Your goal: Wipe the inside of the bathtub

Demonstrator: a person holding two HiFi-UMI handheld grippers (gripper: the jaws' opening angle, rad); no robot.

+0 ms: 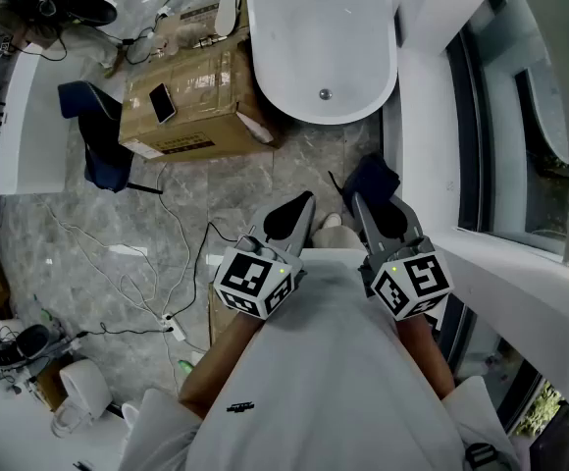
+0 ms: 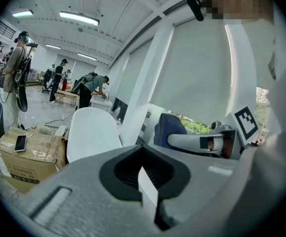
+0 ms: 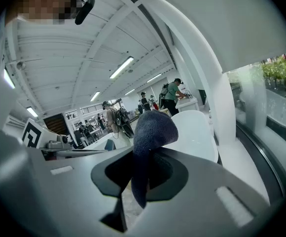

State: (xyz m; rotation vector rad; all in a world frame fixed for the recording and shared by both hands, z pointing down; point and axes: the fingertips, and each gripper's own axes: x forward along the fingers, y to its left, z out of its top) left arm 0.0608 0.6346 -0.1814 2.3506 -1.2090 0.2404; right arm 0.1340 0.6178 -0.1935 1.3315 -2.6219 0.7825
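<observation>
Ahead: bathtub [image 1: 309, 37] unwiped

It sits well ahead across the floor [image 1: 216, 184]. My right gripper [image 1: 375, 209] clenches the dark cloth [image 3: 152, 127]; left gripper [image 1: 297, 209] closed, empty. I'd step close and press the cloth flat, overlapping strokes.

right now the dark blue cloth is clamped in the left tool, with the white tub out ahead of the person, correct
Not quite. The dark blue cloth is clamped in the right tool, not the left tool, whose jaws are together on nothing. The right gripper view shows this. The white tub does lie ahead.
</observation>
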